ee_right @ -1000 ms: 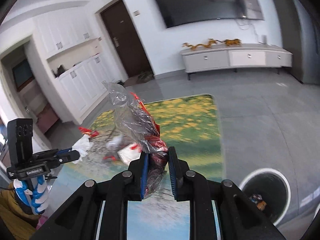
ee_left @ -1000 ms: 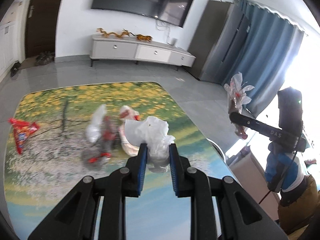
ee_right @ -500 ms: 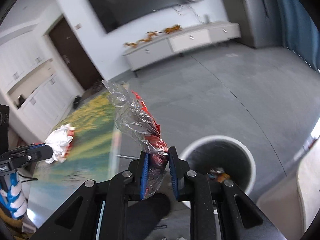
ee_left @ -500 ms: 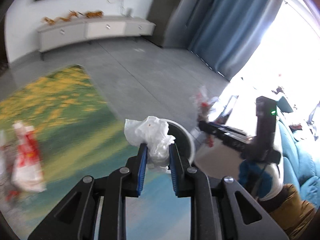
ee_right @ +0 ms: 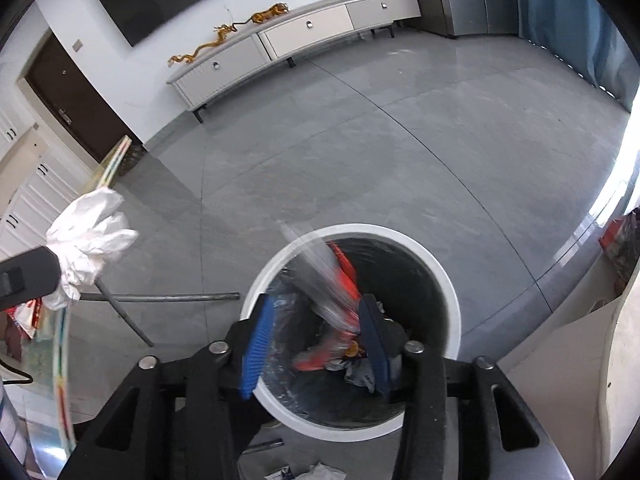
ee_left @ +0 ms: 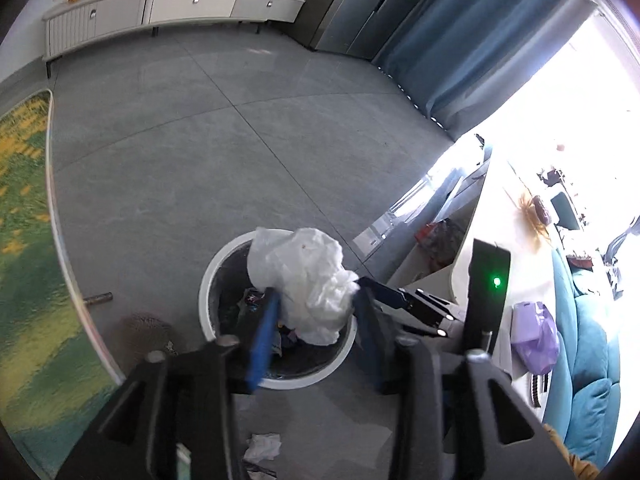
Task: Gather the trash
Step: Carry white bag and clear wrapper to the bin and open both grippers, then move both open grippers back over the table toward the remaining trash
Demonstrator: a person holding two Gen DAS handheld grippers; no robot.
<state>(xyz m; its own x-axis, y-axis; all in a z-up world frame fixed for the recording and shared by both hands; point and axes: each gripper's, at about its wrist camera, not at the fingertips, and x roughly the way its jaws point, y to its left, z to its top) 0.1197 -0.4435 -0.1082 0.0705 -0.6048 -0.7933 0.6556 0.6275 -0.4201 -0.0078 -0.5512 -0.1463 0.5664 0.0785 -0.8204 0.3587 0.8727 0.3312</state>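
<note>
Both claws have been carried off the tabletop [ee_left: 24, 208] and are now spread wide over the white-rimmed trash bin [ee_right: 448, 280] on the floor. The left claw [ee_left: 316, 320] is released, with the white crumpled bag [ee_left: 304, 276] loose between its jaws above the bin. The right claw [ee_right: 320, 332] is released too, and the blurred red-and-clear wrapper [ee_right: 332, 284] is seen tilted over the bin's mouth.

Grey tiled floor [ee_right: 420, 152] fills the room. A white TV cabinet [ee_right: 296, 36] stands at twelve o'clock; blue curtains [ee_left: 472, 44] hang at two, beside glaring daylight.
</note>
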